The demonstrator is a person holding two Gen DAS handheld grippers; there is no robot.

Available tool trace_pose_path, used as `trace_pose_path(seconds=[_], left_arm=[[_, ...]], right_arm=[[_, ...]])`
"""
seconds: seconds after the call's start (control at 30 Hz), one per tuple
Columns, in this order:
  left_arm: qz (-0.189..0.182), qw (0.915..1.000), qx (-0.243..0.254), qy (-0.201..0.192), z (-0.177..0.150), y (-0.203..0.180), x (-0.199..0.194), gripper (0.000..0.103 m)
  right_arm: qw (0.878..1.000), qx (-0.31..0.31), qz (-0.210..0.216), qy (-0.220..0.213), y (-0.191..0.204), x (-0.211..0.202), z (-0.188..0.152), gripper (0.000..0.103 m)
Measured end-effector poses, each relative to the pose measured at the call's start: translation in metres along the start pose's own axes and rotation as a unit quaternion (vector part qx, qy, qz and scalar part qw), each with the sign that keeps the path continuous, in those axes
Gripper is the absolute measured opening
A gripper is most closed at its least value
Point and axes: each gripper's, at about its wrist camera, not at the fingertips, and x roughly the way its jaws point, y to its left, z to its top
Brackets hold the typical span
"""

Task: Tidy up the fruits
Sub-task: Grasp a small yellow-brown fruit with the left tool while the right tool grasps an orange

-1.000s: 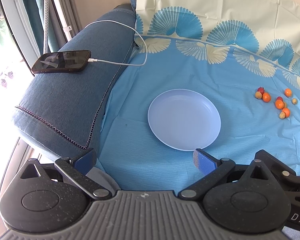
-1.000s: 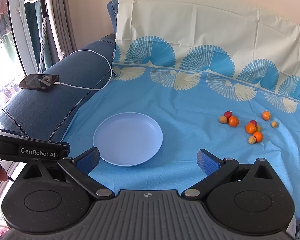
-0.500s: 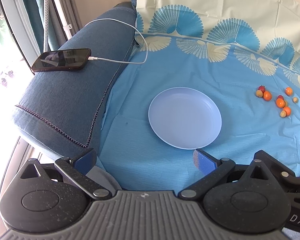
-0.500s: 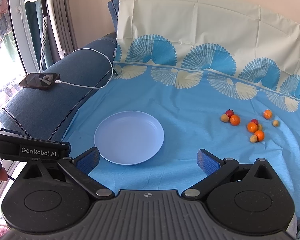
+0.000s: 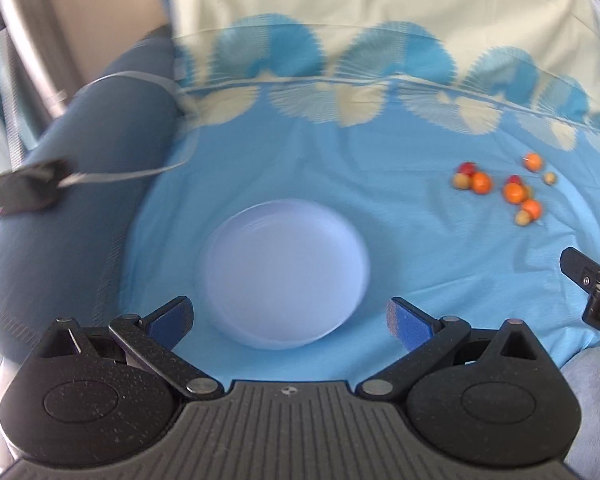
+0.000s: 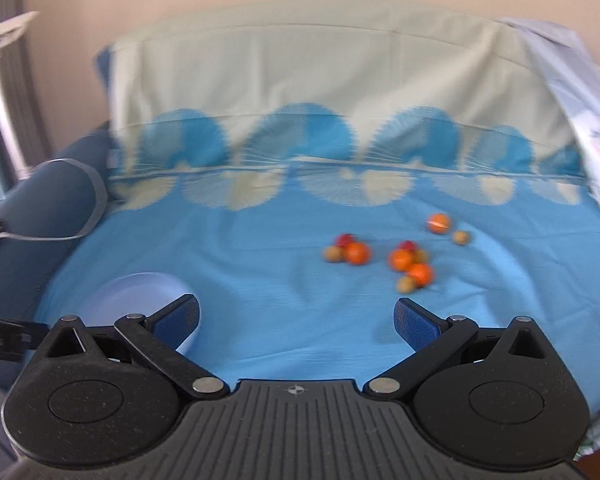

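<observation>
A pale blue plate lies empty on the blue sheet, right in front of my open left gripper. Several small fruits, orange, red and yellow-brown, lie loose on the sheet to the plate's right. In the right wrist view the fruits lie just ahead of my open, empty right gripper, and the plate shows at the lower left, partly behind the left finger. Both views are motion-blurred.
A dark phone with a white cable lies on the blue sofa armrest at the left. A patterned sheet covers the sofa back. Part of the right gripper shows at the right edge of the left wrist view.
Both grippers have swung to the right. The plate now sits centred before the left gripper, and the fruits sit centred before the right gripper. Both stay open.
</observation>
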Motion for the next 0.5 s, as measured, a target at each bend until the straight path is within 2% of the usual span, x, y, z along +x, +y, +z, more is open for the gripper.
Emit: trace_pose_path(seconds=[0.13,0.23,0.37,0.5], left_arm=[[-0.028,0.9992,0.03,-0.003,0.036,-0.05,0.048,0.103],[-0.04,0.9978,0.052,0.008,0.063,-0.088,0.098,0.103],[-0.044,0.9947,0.087,0.032,0.092,-0.137,0.17,0.103],[-0.046,0.9911,0.115,0.05,0.109,-0.175,0.229,0.103]], right_arm=[[0.997,0.036,-0.07,0.0,-0.057,0.043,-0.002,0.103],[0.992,0.048,-0.114,-0.008,-0.093,0.08,-0.002,0.102],[0.987,0.034,-0.16,0.001,-0.126,0.146,-0.003,0.102],[0.981,0.016,-0.189,0.034,-0.149,0.212,-0.01,0.102]])
